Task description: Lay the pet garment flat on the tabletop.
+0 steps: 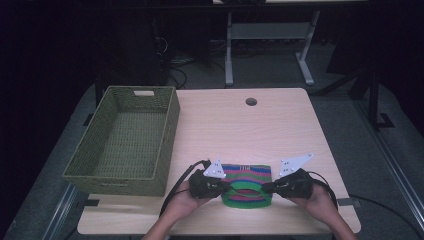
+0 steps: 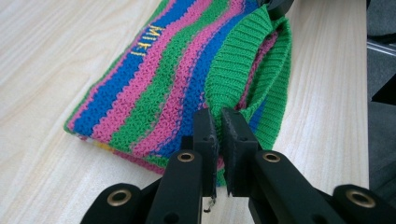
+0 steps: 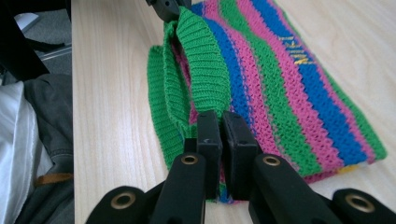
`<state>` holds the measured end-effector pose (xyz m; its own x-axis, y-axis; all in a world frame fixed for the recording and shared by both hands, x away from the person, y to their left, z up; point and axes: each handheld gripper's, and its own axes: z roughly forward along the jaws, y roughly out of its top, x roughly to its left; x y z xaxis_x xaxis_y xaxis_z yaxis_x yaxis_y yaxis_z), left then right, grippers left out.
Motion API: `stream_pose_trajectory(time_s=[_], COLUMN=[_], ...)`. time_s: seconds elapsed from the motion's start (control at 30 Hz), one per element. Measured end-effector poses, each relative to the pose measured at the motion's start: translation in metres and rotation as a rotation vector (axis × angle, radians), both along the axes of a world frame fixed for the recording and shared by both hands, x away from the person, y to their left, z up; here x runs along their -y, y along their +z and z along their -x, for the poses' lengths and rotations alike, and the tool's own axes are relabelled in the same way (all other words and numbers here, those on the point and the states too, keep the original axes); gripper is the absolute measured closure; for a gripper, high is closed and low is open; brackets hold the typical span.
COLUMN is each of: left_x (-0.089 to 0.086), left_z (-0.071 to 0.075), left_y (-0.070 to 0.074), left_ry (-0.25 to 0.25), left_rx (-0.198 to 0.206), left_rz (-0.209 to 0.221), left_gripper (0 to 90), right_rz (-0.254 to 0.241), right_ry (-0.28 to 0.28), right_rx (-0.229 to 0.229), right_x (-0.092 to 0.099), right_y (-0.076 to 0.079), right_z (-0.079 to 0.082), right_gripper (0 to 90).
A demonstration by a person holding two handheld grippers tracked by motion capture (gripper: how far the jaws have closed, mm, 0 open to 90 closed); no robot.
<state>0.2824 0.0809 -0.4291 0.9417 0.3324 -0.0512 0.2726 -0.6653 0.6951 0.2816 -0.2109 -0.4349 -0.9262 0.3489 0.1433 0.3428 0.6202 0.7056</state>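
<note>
Two hands at the near edge of the pale wooden desk (image 1: 280, 115) each hold a claw. Left claw (image 1: 226, 187) and right claw (image 1: 268, 188) face each other, both pinching the green ribbed cuff of a striped pink, blue and green knitted hat (image 1: 247, 176) lying flat between them, its length running away from the person. Right of an olive woven basket (image 1: 125, 140). Yellow stitching (image 2: 149, 41) reads "MIKI".

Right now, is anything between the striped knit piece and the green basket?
Nothing visible. The knit piece lies at the table's near edge, both grippers shut on its green ribbed hem. The basket stands directly to its left, with bare tabletop between; its near wall would need clearing.
</note>
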Motion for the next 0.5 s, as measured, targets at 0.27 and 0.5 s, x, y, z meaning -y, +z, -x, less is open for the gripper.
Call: stream_pose_trajectory(time_s=[0.27,0.5], left_x=[-0.003,-0.004], left_z=[-0.004,-0.012], left_y=[0.01,0.019], left_ry=[0.012,0.038], left_rx=[0.008,0.035], left_rz=[0.037,0.057], left_gripper=[84.5,84.5], right_rz=[-0.01,0.004], right_ry=[0.003,0.007], right_rx=[0.015,0.043], right_x=[0.001,0.001], right_y=[0.014,0.028], right_z=[-0.005,-0.015], right_gripper=[85.8,85.8])
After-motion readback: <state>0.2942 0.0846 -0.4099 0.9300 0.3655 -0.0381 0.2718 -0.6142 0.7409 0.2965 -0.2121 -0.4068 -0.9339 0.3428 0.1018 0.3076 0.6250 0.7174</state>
